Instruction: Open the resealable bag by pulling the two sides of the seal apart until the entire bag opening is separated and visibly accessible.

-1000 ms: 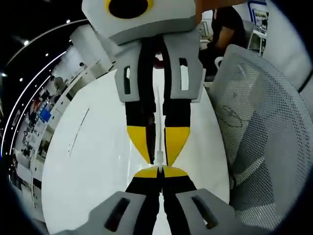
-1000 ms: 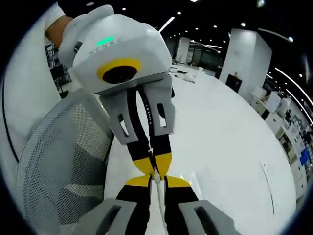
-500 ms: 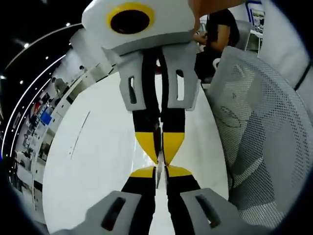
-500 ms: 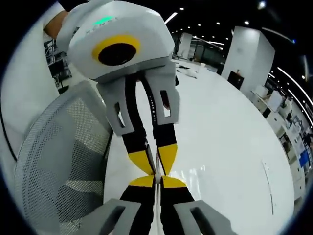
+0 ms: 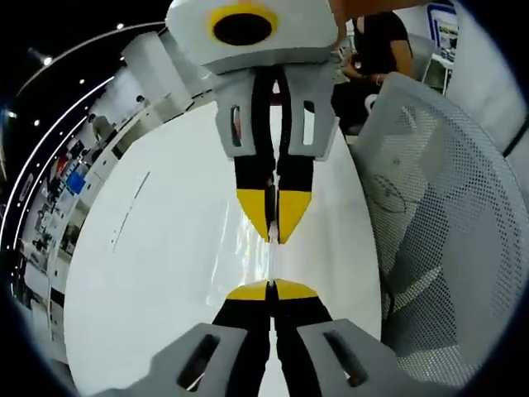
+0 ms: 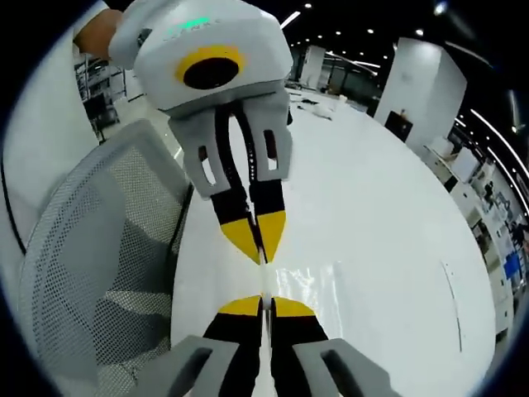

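1. Your left gripper (image 5: 271, 284) rises at the bottom of the left gripper view, its fingers (image 5: 248, 291) pressed narrow on one edge of the resealable bag (image 5: 248, 248); your right gripper (image 5: 273, 219) faces it from above, tip to tip.
2. In the right gripper view the roles reverse: the right gripper (image 6: 261, 303) pinches the bag's (image 6: 310, 281) opposite lip between nearly closed fingers (image 6: 240, 306), with the left gripper (image 6: 258, 241) reaching down toward it.
3. The bag is clear film, held aloft between the two sets of tips above the white counter (image 5: 165, 273); a thin strip of it spans the small gap between them. Whether the seal has begun to part cannot be told from these views.
4. Risk: each grip probably catches only a narrow margin of slick film, so a quick pull could slip one lip free.
5. Risk: pulling at one point may open only the middle, leaving the ends of the seal closed.
6. A mesh chair (image 5: 438, 215) stands just beside the counter.
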`<state>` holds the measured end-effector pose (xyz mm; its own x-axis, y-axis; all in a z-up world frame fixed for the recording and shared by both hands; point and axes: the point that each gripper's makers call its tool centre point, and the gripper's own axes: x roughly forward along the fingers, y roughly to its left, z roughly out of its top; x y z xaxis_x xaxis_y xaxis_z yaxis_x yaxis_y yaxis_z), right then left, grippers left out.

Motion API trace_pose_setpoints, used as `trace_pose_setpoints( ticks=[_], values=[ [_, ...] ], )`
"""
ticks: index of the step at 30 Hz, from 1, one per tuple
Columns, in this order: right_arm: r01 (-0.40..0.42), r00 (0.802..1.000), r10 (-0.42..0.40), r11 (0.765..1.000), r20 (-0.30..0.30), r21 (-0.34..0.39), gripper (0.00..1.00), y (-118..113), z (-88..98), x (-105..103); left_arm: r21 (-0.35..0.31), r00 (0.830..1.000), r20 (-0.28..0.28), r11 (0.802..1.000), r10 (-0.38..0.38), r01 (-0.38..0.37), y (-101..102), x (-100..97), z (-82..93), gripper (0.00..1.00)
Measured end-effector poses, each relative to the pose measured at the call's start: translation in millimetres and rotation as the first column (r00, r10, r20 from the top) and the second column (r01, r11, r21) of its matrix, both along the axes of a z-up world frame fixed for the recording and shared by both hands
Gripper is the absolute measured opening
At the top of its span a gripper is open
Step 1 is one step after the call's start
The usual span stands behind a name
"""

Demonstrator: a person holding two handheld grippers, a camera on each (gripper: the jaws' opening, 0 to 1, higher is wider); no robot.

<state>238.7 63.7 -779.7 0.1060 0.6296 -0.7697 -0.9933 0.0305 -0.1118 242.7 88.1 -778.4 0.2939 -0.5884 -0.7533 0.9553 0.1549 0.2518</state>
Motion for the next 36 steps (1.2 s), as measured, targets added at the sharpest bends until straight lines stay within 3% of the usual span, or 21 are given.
trace_pose_setpoints(
  ticks=[36],
  values=[
    [0.062,0.998,-0.059,0.993,0.034,-0.099,0.00,-71,-9.9,10,0.013,0.998,-0.039,0.999,0.044,-0.044,2,4.4,-3.1,0.00]
  ],
)
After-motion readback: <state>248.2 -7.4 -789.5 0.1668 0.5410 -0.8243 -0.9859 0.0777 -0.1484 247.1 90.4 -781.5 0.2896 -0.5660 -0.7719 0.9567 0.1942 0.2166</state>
